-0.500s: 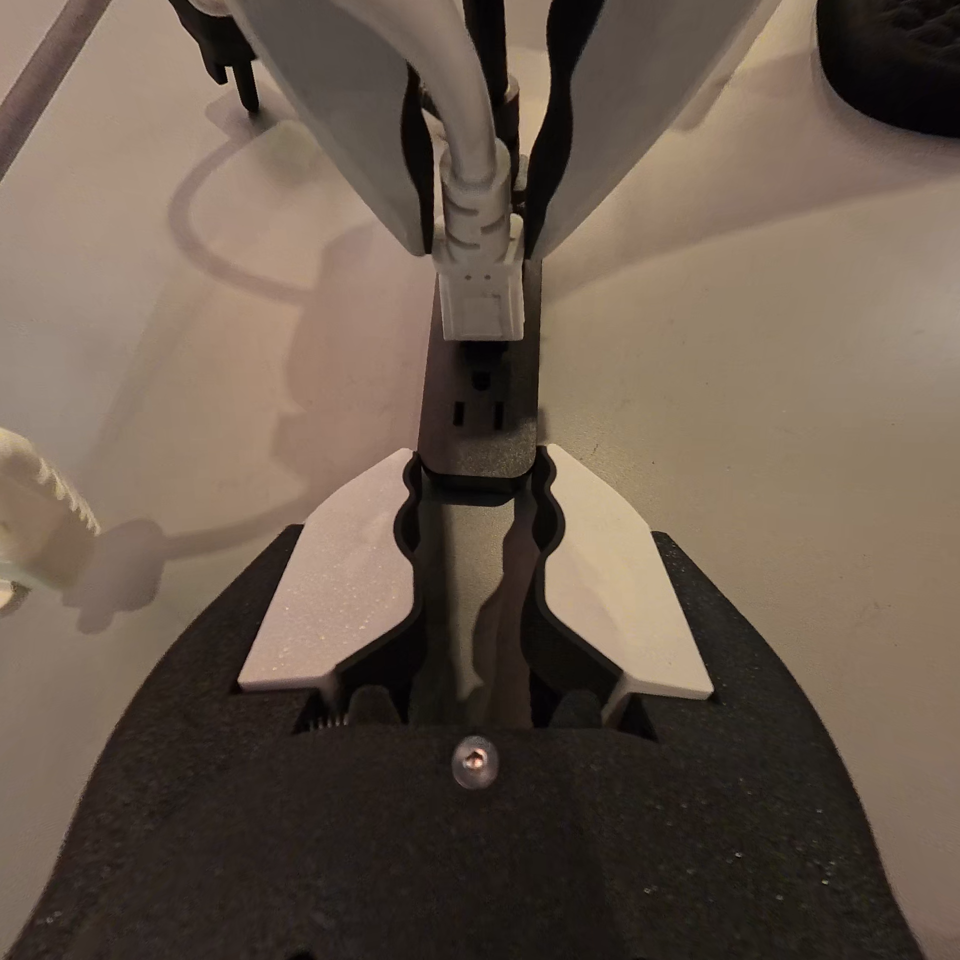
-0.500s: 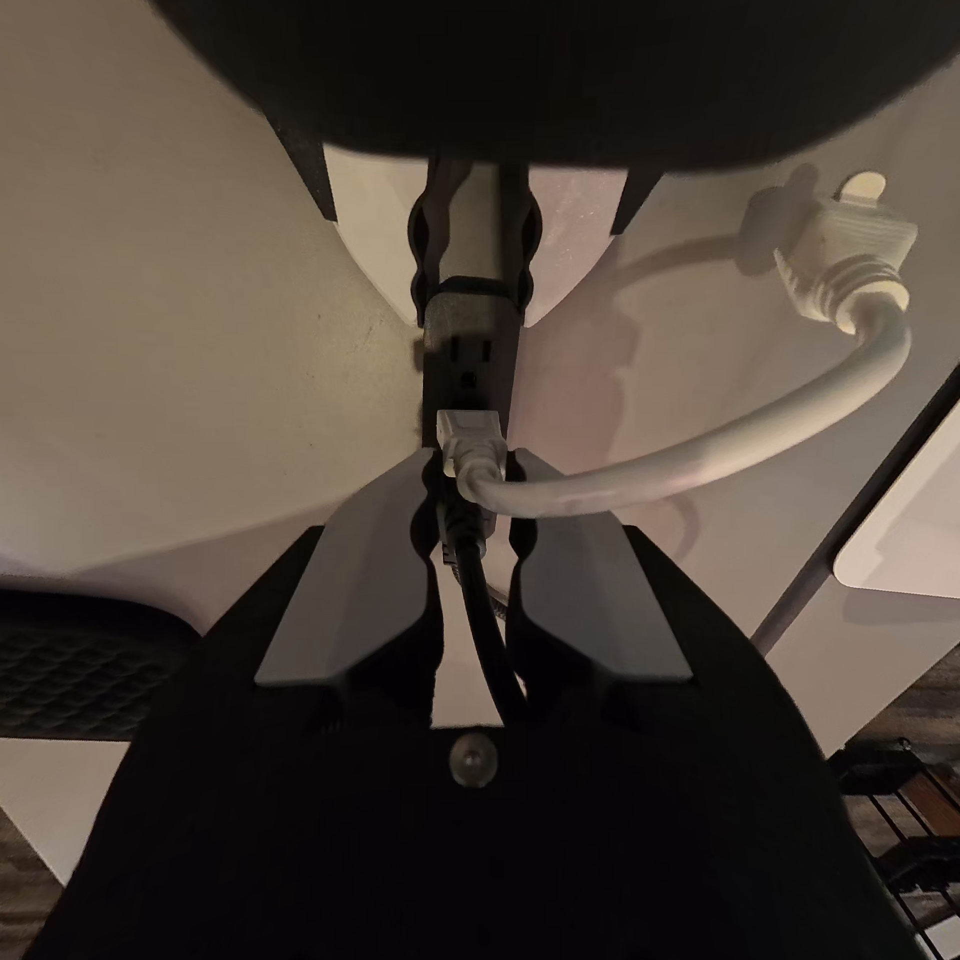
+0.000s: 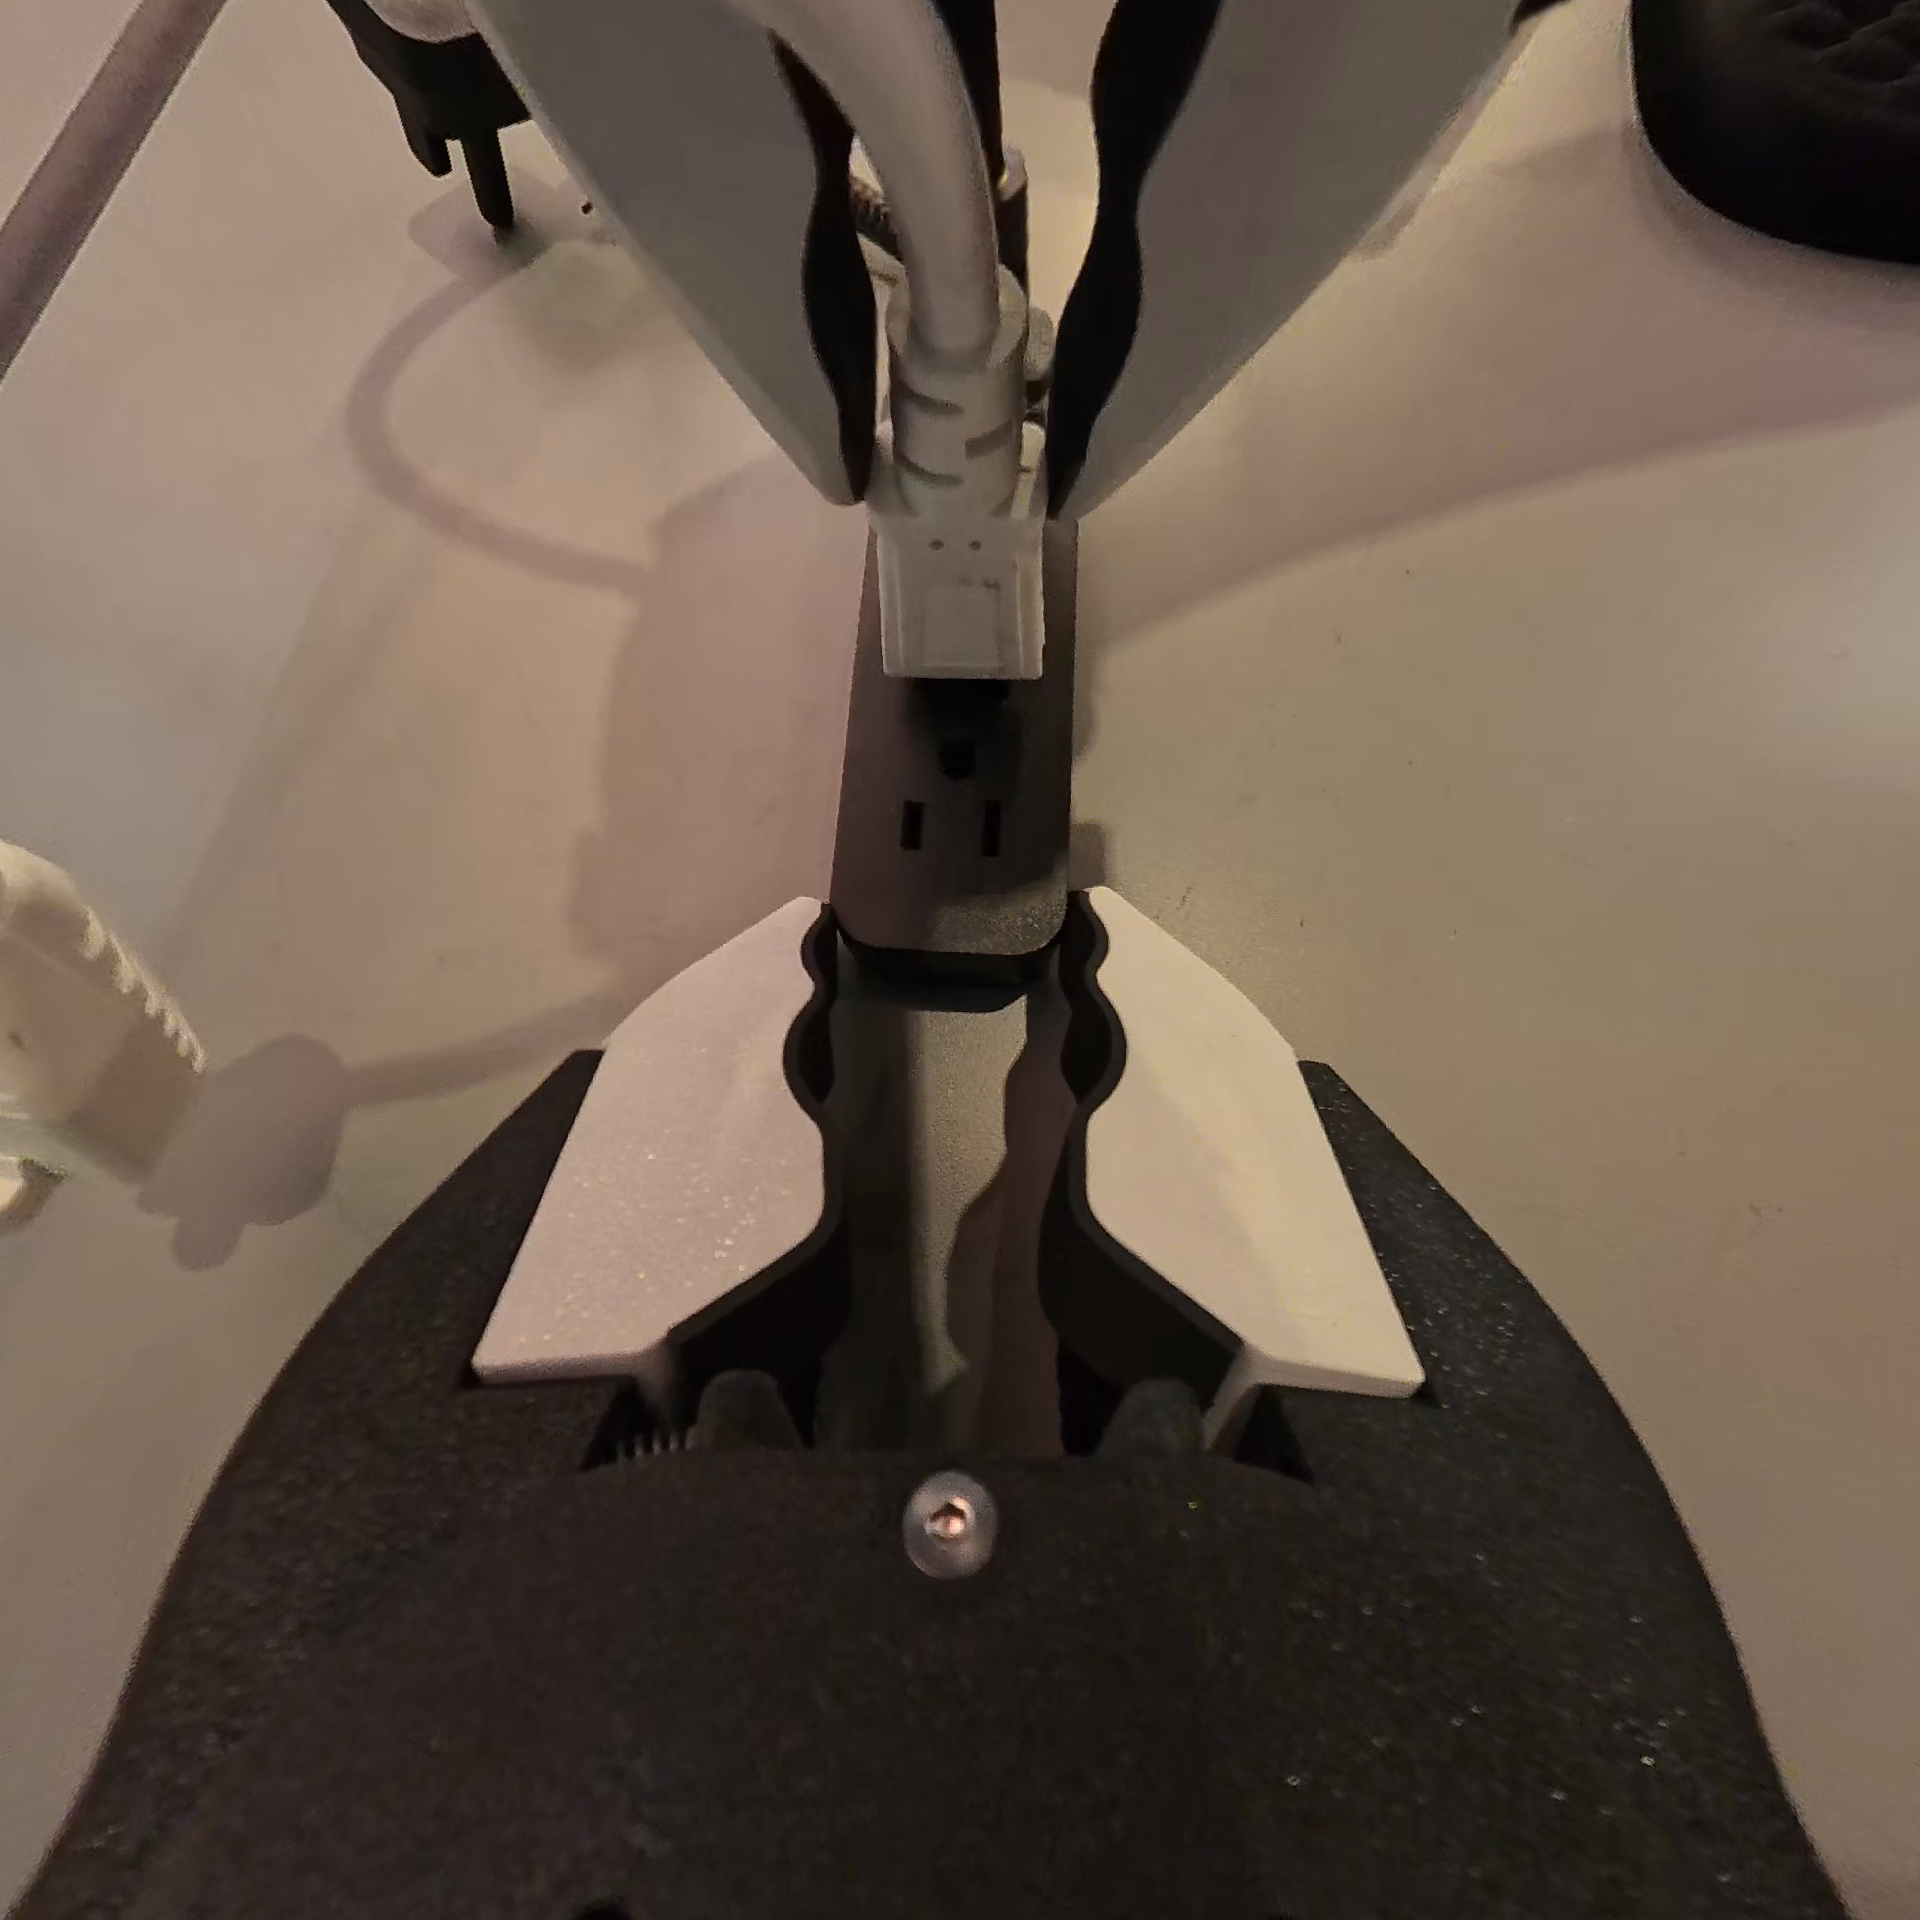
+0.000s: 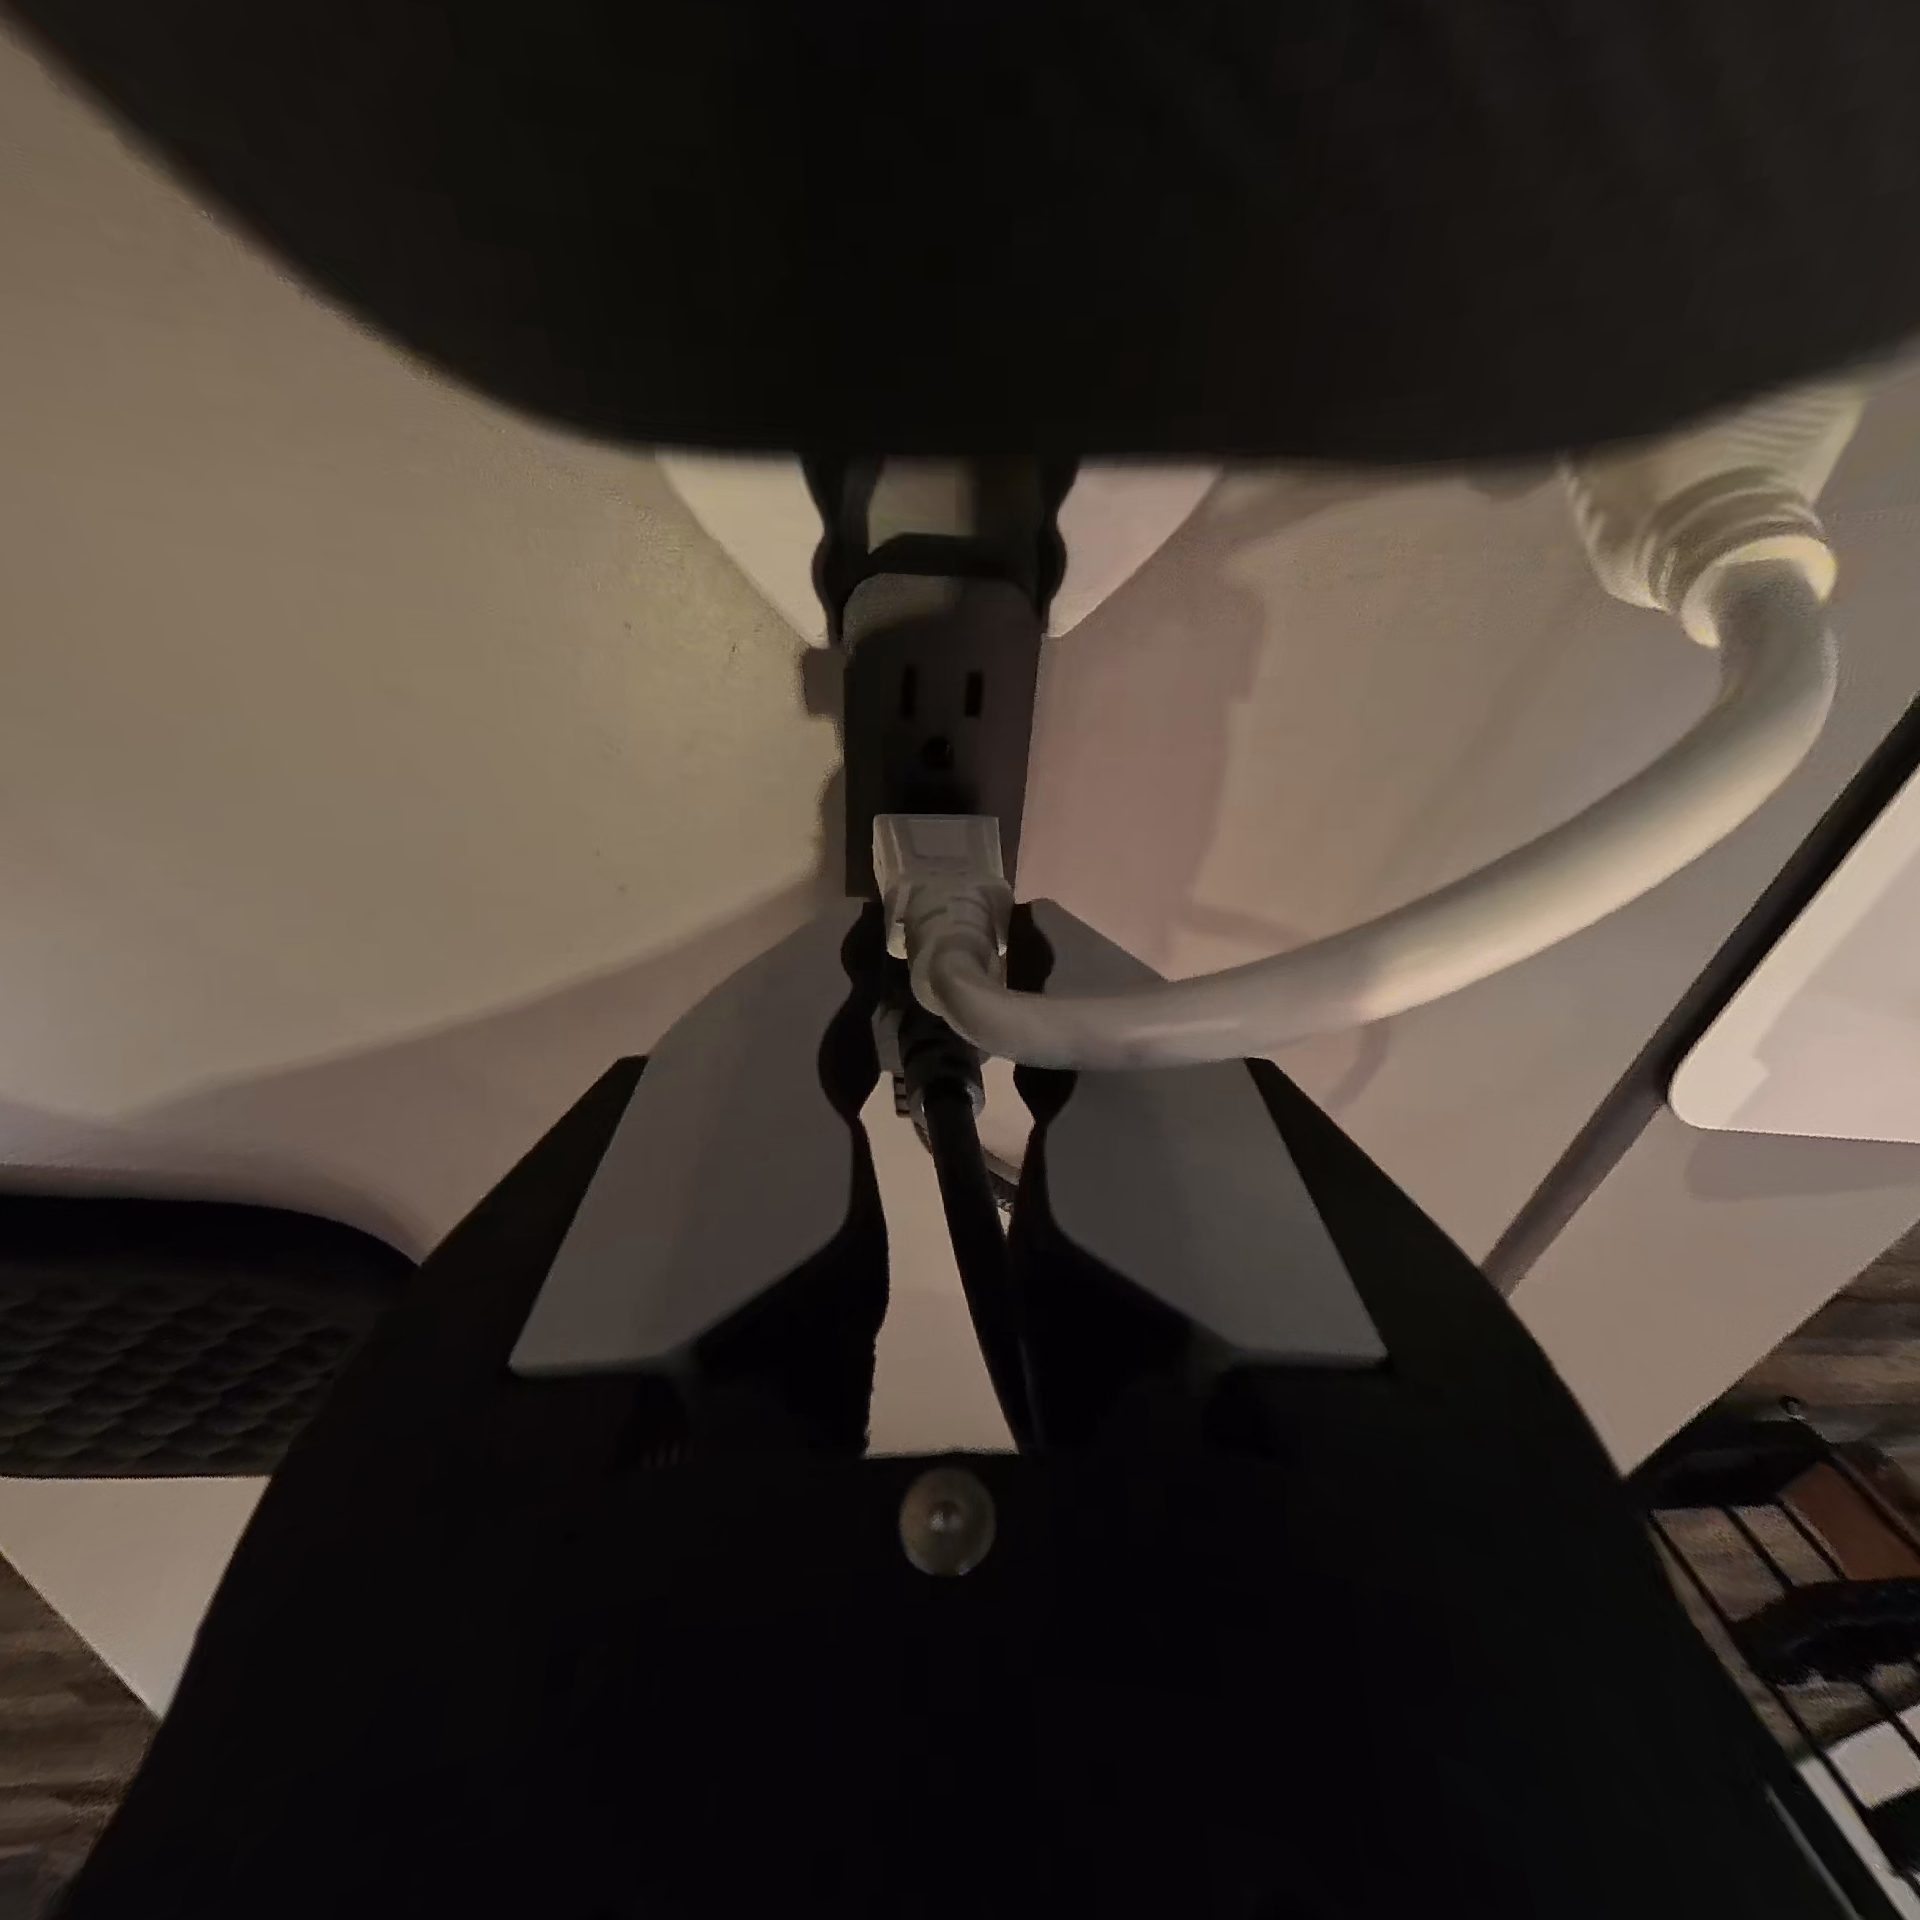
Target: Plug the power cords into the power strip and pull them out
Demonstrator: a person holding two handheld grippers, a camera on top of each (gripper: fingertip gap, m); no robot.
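Observation:
A dark power strip (image 3: 951, 821) lies on the white table, also seen in the right wrist view (image 4: 940, 707). My left gripper (image 3: 951, 925) is shut on its near end and appears opposite in the right wrist view (image 4: 940, 561). A white plug (image 3: 961, 613) stands in an outlet of the strip. My right gripper (image 4: 943, 925) is shut on that white plug (image 4: 940, 852) and faces me in the left wrist view (image 3: 961, 488). One free outlet lies between the plug and the left fingertips. A black cord (image 4: 966, 1164) runs back between the right fingers.
The white cord's other connector (image 3: 73, 1039) lies on the table, as does a loose black plug (image 3: 457, 135). A black mesh pad (image 3: 1787, 125) sits at one table edge. A dark gap (image 4: 1662, 1039) splits the tabletop, with a wire rack (image 4: 1818, 1610) below. The gap from one gripper's tips to the other's is roughly 6 cm.
The white plug stays in the strip with both grips unchanged. In the right wrist view the left gripper's body looms larger and now covers part of the white connector.

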